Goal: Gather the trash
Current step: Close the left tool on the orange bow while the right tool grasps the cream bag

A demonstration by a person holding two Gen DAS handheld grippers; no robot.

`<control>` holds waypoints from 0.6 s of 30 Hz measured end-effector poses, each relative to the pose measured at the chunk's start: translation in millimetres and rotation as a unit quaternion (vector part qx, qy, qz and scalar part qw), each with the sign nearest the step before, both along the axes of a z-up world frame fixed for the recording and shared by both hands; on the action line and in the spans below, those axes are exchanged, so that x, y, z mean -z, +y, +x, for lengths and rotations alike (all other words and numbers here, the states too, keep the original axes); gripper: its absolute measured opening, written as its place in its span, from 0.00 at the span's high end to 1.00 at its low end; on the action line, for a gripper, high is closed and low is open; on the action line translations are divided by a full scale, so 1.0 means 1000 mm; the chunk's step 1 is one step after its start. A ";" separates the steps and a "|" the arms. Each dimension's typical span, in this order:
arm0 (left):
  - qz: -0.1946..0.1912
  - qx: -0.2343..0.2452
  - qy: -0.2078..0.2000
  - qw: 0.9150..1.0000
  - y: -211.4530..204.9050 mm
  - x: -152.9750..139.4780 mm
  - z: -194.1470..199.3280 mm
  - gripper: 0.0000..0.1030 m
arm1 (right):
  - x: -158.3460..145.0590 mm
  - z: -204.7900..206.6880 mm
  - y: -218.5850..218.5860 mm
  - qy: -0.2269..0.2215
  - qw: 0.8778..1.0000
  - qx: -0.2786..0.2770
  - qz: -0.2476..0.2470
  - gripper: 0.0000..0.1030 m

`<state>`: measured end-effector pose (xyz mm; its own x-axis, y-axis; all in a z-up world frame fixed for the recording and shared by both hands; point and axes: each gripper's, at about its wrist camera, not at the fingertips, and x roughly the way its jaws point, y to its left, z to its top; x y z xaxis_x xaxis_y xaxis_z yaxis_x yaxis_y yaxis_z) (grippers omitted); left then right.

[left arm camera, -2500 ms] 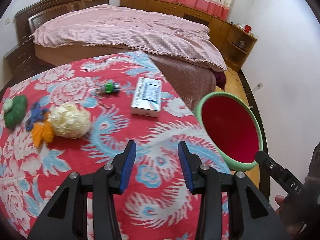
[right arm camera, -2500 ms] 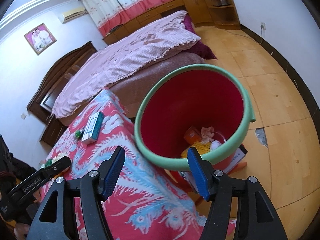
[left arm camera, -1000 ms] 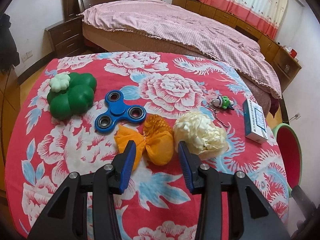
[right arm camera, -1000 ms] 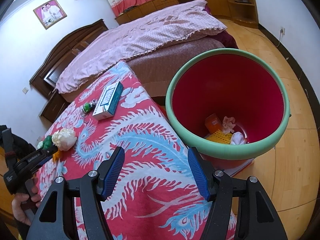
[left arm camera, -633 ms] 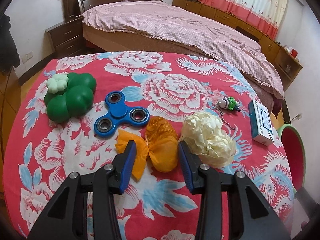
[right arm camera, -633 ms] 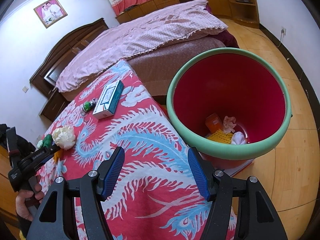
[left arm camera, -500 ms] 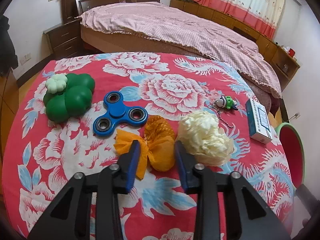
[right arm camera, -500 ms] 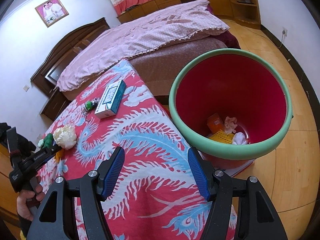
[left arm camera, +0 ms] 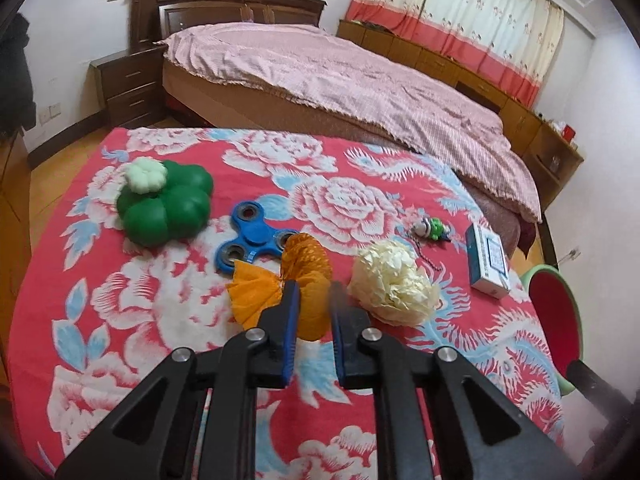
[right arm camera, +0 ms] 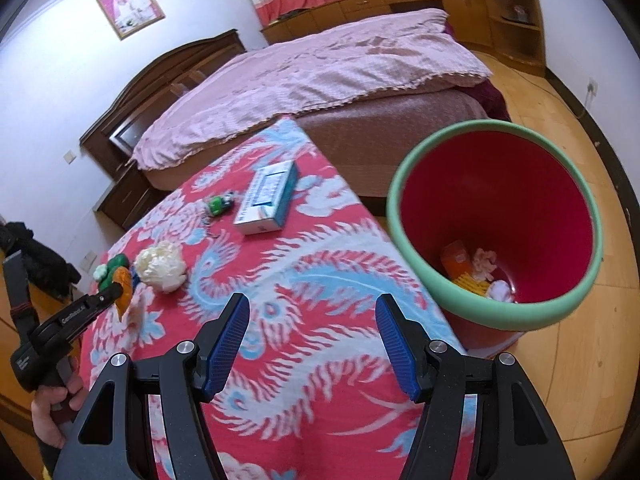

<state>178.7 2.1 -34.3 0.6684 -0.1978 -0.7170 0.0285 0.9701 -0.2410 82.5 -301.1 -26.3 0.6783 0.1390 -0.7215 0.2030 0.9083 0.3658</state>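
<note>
Left wrist view: the left gripper point(left arm camera: 313, 292), low in the frame, has just closed its jaws and now pinches the orange wad point(left arm camera: 298, 280) at centre, which half a second ago lay free between spread pads. That trash looks secured and ready to carry. Right of centre, the cream wad point(left arm camera: 394, 282) waits on the cloth point(left arm camera: 120, 320). The right gripper point(right arm camera: 312, 344) stays spread and empty, with the bin point(right arm camera: 496, 320) at right.
</note>
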 end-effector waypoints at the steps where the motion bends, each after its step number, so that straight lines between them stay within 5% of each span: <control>1: -0.003 -0.005 -0.004 1.000 0.005 -0.003 -0.002 0.86 | -0.001 0.002 0.003 0.000 1.000 -0.004 0.000 0.35; 18: -0.023 -0.063 -0.008 0.998 0.057 0.010 -0.010 0.86 | -0.005 0.065 0.100 -0.002 0.995 -0.099 -0.030 0.35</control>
<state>168.5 59.5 -44.3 0.7017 -0.1441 -0.6977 -0.0884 0.9541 -0.2860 147.5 -201.1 -20.8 0.6454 0.2273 -0.7293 0.0168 0.9502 0.3111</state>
